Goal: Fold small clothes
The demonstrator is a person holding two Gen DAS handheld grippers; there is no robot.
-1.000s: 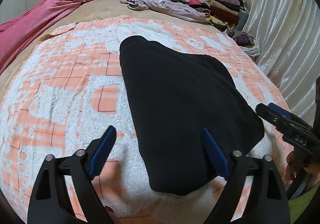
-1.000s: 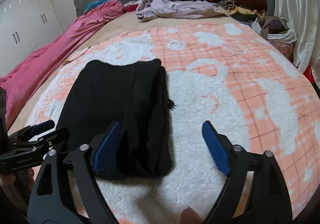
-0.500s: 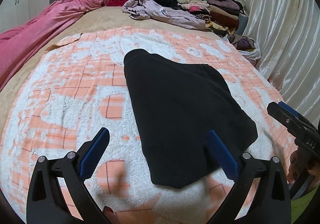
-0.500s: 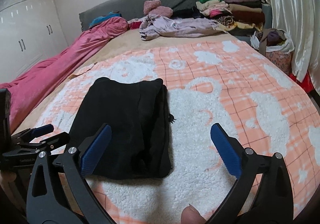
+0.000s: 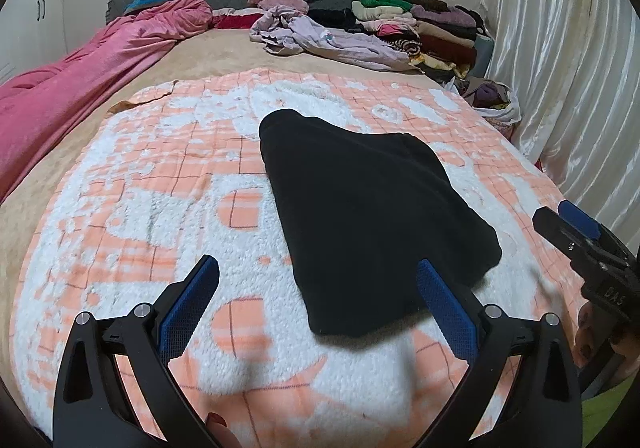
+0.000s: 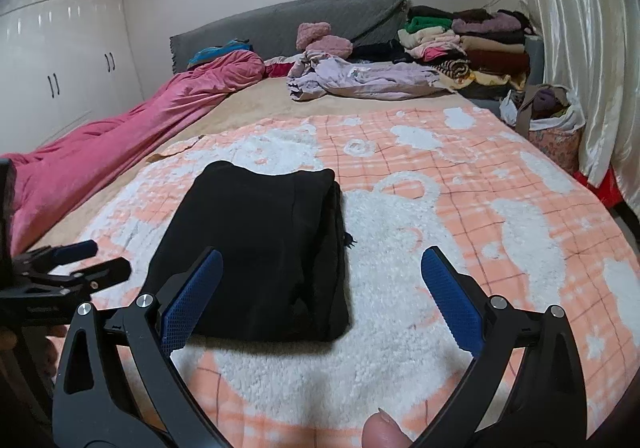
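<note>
- Hovering above the orange-and-white blanket point(image 5: 132, 183), my left gripper point(image 5: 318, 302) has its blue-padded fingers point(image 5: 188, 304) spread wide, gripping nothing.
- My right gripper point(image 6: 320, 294) is just as wide apart and empty, raised over the same blanket.
- Between the two lies the black garment point(image 5: 368, 215), folded into a compact block, flat on the blanket and touched by neither claw.
- From the right wrist view, its stacked folded edges face right, and a small thread sticks out there.
- Farther back, a pink duvet point(image 6: 120, 135) runs along the left side, a lilac garment point(image 6: 360, 79) lies crumpled, and a pile of folded clothes point(image 6: 472, 43) sits beside the headboard point(image 6: 280, 23).
</note>
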